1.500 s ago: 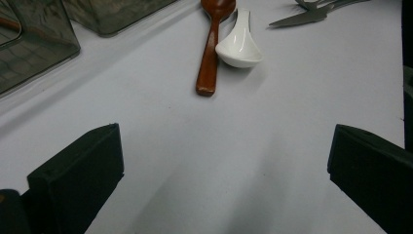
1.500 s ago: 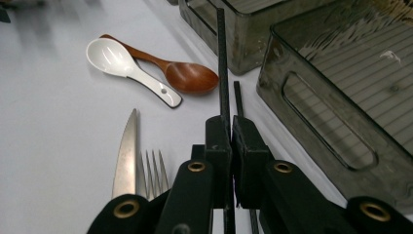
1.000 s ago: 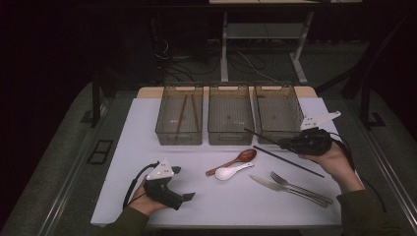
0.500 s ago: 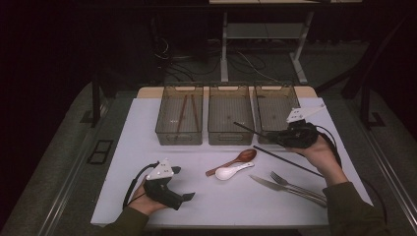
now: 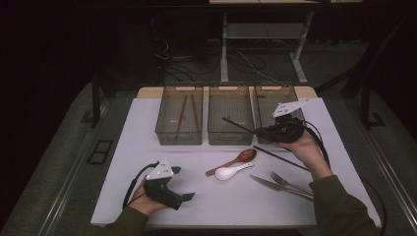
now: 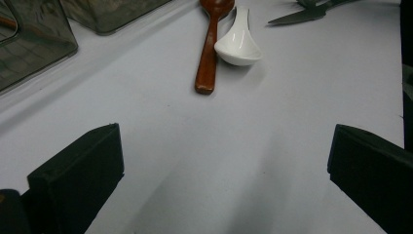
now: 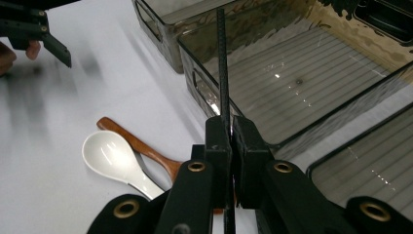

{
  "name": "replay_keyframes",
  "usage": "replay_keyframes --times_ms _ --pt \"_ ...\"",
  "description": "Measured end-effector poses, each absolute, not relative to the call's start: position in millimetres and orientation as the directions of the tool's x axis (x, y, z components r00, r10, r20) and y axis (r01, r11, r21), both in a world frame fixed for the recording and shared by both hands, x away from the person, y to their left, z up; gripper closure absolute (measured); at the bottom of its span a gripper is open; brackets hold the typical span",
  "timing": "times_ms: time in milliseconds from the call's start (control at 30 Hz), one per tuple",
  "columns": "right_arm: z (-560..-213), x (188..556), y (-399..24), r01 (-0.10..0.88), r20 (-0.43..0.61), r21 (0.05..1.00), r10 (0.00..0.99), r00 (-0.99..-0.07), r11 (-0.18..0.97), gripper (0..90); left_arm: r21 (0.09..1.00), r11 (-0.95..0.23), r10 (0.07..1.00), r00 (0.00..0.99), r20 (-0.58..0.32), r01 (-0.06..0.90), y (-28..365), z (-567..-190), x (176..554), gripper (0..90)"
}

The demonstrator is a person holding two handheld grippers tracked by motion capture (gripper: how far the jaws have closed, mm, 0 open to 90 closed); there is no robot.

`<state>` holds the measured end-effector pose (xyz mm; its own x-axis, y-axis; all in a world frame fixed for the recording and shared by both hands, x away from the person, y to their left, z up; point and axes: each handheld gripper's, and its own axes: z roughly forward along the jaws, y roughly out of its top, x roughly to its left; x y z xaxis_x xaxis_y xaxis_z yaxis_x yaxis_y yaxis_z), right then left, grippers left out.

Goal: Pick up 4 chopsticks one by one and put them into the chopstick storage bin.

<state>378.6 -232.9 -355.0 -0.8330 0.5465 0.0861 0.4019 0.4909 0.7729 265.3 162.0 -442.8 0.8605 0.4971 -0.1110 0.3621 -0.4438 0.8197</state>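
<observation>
My right gripper (image 5: 259, 131) is shut on a thin black chopstick (image 5: 238, 125), which it holds above the front of the middle clear bin (image 5: 230, 135), tip pointing left and away. In the right gripper view the chopstick (image 7: 221, 63) runs up from the closed jaws (image 7: 229, 134) over a bin's wall (image 7: 195, 80). A second black chopstick (image 5: 280, 158) lies on the white table (image 5: 137, 147) below that hand. My left gripper (image 5: 189, 197) rests low at the front left, jaws wide open (image 6: 224, 165) with nothing between them.
Three clear bins stand in a row; the left bin (image 5: 167, 132) holds brown chopsticks (image 5: 187, 110), and the right bin (image 5: 268, 101) is behind my right hand. A wooden spoon (image 5: 241, 158) and white spoon (image 5: 231, 171) lie mid-table. A knife (image 5: 273, 185) and fork (image 5: 290, 184) lie right.
My right gripper has carried the black chopstick leftward, from in front of the right bin toward the middle bin. The left gripper has stayed put.
</observation>
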Motion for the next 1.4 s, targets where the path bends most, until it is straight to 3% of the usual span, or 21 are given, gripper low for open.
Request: replay_keyframes --times_ms 1400 --pt "-340.1 434.2 -120.4 0.453 0.085 0.731 0.591 -0.802 0.510 85.7 0.823 -0.441 0.493 0.863 -0.111 0.358 160.4 -442.7 264.2 0.0"
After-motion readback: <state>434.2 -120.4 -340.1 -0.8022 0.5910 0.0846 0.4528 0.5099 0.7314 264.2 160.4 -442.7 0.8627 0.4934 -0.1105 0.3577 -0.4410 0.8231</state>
